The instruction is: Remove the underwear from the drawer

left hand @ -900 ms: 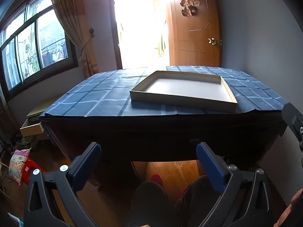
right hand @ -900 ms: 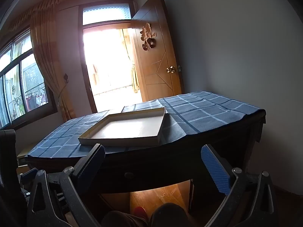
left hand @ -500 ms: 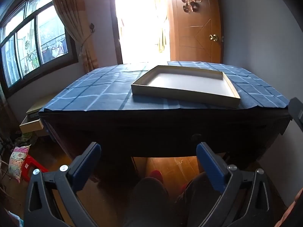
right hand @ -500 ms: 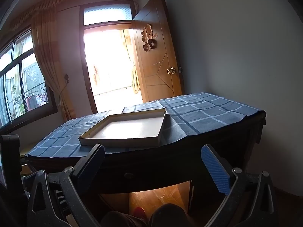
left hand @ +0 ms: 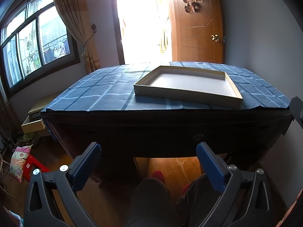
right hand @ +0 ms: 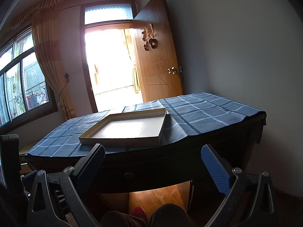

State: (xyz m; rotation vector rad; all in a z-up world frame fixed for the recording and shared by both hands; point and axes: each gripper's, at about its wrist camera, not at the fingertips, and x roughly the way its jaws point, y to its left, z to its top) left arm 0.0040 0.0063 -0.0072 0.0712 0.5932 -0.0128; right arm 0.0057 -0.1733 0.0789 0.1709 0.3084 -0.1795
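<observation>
A dark wooden desk [left hand: 170, 132] stands in front of me under a blue checked cloth [left hand: 106, 90]. Its front drawer [right hand: 144, 177] is closed, with a round knob [right hand: 129, 174] that also shows in the left wrist view as a dark knob [left hand: 197, 137]. No underwear is visible. A shallow cardboard tray [left hand: 187, 85] lies empty on the cloth, seen also as the tray [right hand: 128, 130]. My left gripper [left hand: 148, 158] is open, short of the desk front. My right gripper [right hand: 153, 160] is open too, nothing between its fingers.
A person's knees [left hand: 149, 198] and red slippers [left hand: 158, 175] sit under the desk. A low cabinet with a pulled-out drawer [left hand: 33, 124], a red stool [left hand: 36, 167] and a patterned bag [left hand: 19, 160] are at the left. A wall runs along the right; an open door [left hand: 200, 24] is behind.
The left gripper has tilted upward slightly and moved closer, so the desk front and tray sit lower and larger in its view. The right view is nearly unchanged.
</observation>
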